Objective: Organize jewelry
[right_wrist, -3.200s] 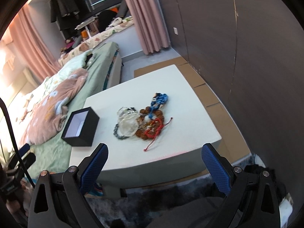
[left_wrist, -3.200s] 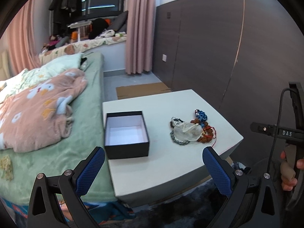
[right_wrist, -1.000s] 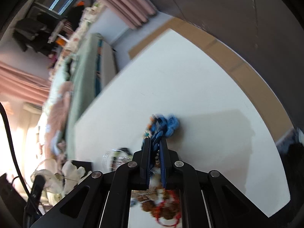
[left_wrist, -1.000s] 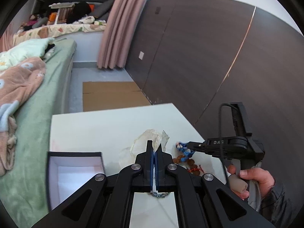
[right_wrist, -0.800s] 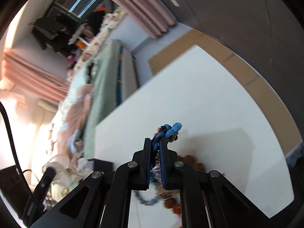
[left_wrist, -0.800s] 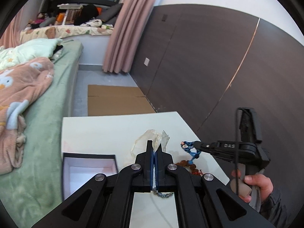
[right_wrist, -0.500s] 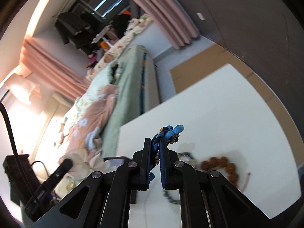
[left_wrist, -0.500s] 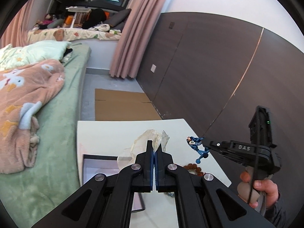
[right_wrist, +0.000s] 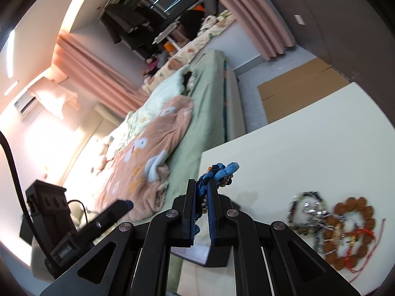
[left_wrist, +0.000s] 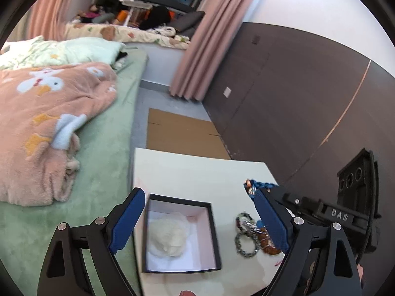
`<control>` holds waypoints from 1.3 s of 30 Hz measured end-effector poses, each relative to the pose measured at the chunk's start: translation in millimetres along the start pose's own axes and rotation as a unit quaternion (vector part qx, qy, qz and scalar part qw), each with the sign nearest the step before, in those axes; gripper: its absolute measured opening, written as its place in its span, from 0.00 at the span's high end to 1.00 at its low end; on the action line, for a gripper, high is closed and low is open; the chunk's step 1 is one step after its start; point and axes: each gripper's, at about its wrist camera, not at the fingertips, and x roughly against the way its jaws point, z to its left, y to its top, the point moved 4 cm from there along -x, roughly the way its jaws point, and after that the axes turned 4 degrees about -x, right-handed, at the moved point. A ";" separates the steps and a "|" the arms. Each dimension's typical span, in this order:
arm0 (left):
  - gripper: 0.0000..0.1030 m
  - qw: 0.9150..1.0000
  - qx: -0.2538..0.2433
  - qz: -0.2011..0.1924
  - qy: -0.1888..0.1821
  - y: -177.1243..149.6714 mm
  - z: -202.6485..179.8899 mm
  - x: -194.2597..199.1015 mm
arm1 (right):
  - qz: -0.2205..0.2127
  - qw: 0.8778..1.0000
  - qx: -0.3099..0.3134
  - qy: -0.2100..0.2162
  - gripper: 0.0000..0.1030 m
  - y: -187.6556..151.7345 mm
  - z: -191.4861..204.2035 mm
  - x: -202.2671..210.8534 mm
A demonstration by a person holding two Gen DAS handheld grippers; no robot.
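Two tongs work over the white desk [left_wrist: 197, 170]. Left tongs [left_wrist: 197, 219] stand spread wide, gripping nothing, with the black box [left_wrist: 180, 234] directly between and below their blue pads; a white pouch [left_wrist: 167, 236] lies inside it. Right tongs [right_wrist: 202, 209] are clenched on a blue braided bracelet [right_wrist: 219, 170]. Remaining jewelry [right_wrist: 330, 227] lies on the desk to their right.
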 end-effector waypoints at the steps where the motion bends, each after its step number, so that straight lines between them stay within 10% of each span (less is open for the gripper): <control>1: 0.12 1.000 0.001 -0.002 0.004 0.0 2.6 1.6 | 0.004 1.000 0.004 0.006 0.90 -2.8 4.2 -2.5; 12: 0.12 0.999 0.032 -0.008 0.028 2.9 23.7 7.4 | 0.046 0.997 0.020 0.062 0.89 -14.8 29.3 -31.9; 16: 0.12 0.998 0.045 -0.003 0.032 0.7 28.7 4.9 | 0.083 0.996 0.004 0.022 0.32 -23.6 20.2 -45.6; 21: 0.12 0.999 0.037 -0.011 0.023 0.3 15.1 6.1 | 0.056 0.998 -0.002 -0.005 0.30 -20.3 10.7 -13.5; 25: 0.12 1.000 0.021 -0.011 0.016 -0.1 -4.9 2.5 | 0.033 0.999 0.008 -0.032 0.11 -19.0 6.0 15.9; 39: 0.12 0.999 -0.032 0.014 -0.031 -15.2 -65.7 -20.3 | 0.009 0.993 -0.052 -0.105 0.09 -11.7 -49.6 90.0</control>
